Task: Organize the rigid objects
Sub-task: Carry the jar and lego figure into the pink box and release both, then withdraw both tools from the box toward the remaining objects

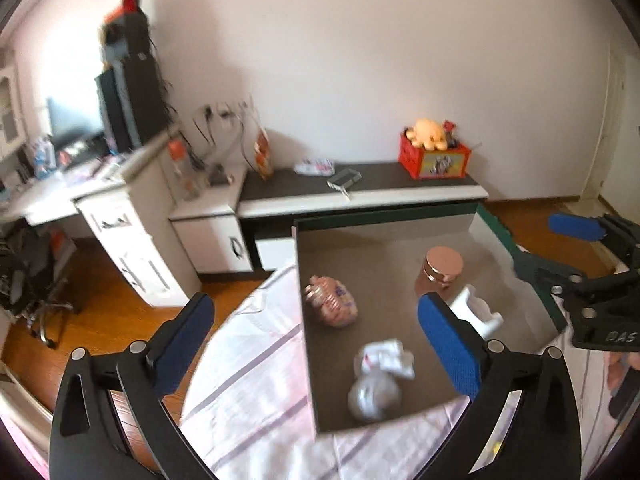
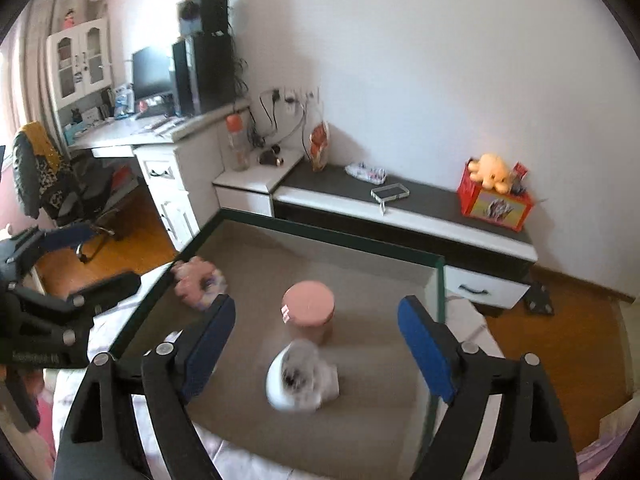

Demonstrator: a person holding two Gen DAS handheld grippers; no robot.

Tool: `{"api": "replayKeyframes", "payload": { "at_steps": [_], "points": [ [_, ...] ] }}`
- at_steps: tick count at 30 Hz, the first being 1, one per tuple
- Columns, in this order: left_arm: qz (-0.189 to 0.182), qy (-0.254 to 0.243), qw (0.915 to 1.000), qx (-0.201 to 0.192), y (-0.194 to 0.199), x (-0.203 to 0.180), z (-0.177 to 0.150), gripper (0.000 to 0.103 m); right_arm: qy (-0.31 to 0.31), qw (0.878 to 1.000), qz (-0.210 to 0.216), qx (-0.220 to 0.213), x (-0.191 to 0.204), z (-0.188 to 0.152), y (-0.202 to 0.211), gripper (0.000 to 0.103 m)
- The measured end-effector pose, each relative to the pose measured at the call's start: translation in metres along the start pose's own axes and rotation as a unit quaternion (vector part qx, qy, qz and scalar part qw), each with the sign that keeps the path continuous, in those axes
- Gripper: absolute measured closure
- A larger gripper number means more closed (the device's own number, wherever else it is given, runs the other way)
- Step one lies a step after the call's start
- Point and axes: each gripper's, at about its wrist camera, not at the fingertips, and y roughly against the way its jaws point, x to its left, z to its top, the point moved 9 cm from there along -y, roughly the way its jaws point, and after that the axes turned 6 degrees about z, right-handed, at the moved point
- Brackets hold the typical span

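A grey board with a dark green rim (image 1: 384,216) (image 2: 332,236) lies on a striped bed sheet (image 1: 256,364). On it stand a pink jar with a rose-gold lid (image 1: 442,268) (image 2: 308,310), a pink patterned packet (image 1: 332,306) (image 2: 198,282), a white holder-like piece (image 1: 478,314) and a crumpled white and silver bundle (image 1: 378,380). A blurred white object (image 2: 300,380) lies in front of the jar. My left gripper (image 1: 316,346) (image 2: 88,260) hangs open over the board's near left edge. My right gripper (image 2: 320,346) (image 1: 554,246) is open above the white object, its pads well apart from it.
Behind the board runs a low black-topped cabinet (image 2: 420,204) with a red box and plush toy (image 2: 496,192) and a small clear case (image 2: 390,192). A white desk with a monitor (image 2: 152,72) and an office chair (image 2: 48,176) stand left. Wooden floor (image 2: 560,344) shows right.
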Motion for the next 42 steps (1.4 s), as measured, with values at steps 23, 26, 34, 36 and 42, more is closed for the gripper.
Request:
{"api": "replayKeyframes", "payload": {
  "at_steps": [23,26,34,36,42],
  "points": [
    [0.062,0.044,0.9853,-0.153,0.257,0.007,-0.112,0.0,0.011,0.986,-0.095,-0.133,0.066,-0.12,0.219,0.0],
    [0.06,0.039,0.9853,-0.155,0.268,0.005,-0.117,0.0,0.002,0.986,-0.096,-0.136,0.068,-0.128,0.226,0.0],
    [0.069,0.042,0.9854,-0.15,0.274,0.007,-0.125,0.0,0.002,0.984,-0.095,-0.149,0.076,-0.135,0.238,0.0],
    [0.069,0.038,0.9857,-0.149,0.272,0.005,-0.125,0.0,0.003,0.984,-0.098,-0.147,0.077,-0.137,0.237,0.0],
    [0.065,0.03,0.9885,-0.133,0.26,-0.004,-0.129,0.0,-0.006,0.986,-0.102,-0.135,0.068,-0.146,0.231,0.0]
  ]
}}
